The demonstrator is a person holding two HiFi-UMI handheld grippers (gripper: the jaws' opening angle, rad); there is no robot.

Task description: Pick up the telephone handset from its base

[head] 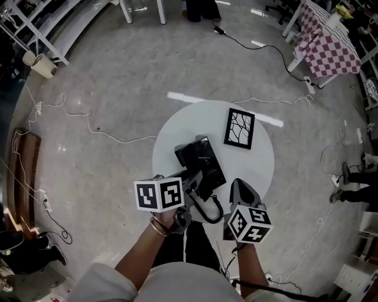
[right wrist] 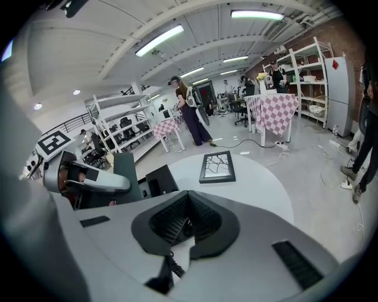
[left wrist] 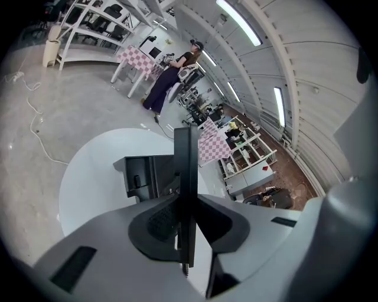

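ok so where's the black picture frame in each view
Head view: picture frame on the upper right of the table.
Left gripper view: not in it.
Right gripper view: centre, on the table's far side.
Shared landmark: the black telephone base.

Bright ceiling strip lights (right wrist: 254, 14) glare on the floor (head: 183, 97); fisheye edges darken.

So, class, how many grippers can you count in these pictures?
2. The left gripper holds the handset over the table's near edge; the right gripper hovers beside it.
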